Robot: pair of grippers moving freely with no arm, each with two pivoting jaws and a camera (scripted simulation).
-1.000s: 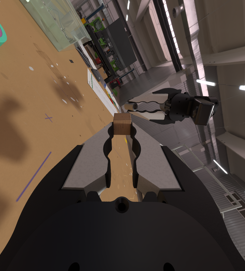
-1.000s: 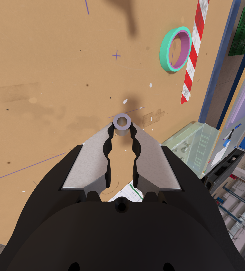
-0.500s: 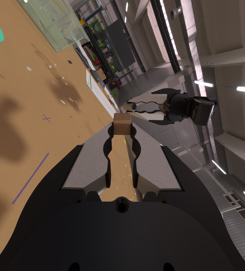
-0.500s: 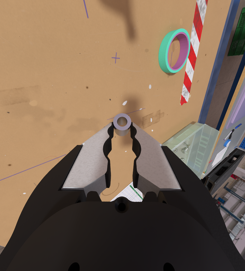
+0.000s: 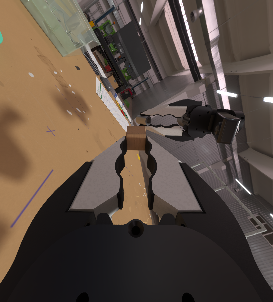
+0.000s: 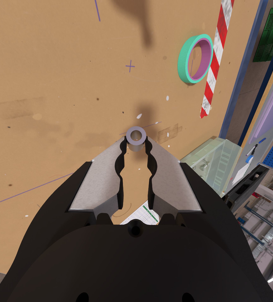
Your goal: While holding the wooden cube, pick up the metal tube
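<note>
- Metal tube (image 6: 135,140): short, thick-walled grey cylinder, held clear of the tabletop (image 6: 50,81) at the very tips of the right gripper (image 6: 135,141). Bore faces the right wrist camera.
- Right gripper: jaws closed onto the tube's curved wall, one fingertip (image 6: 124,143) on each side; only the outermost notch of the pads bites.
- Left wrist view confirms it: tube (image 5: 143,120) pokes out past the right gripper (image 5: 144,121), in the air off the table edge.
- Wooden cube (image 5: 136,140): clamped between the tips of the left gripper (image 5: 136,143), jaws narrowed to the cube's width, flat faces against both pads.
- Handling, tube: judged rigid and smooth, likely heavier than its size suggests. Round wall on narrow pad contact may roll or slide out if the grip slackens or the gripper swings fast. A seat deeper in the scalloped notch, across the mid-length, would hold surer.
- Handling, cube: judged light, stiff and grippy; flat sides sit well, low risk.
- Nearby on the table: green tape roll (image 6: 195,58), striped red-white strip (image 6: 214,65), clear plastic box (image 6: 214,163). All well apart from both grippers.
</note>
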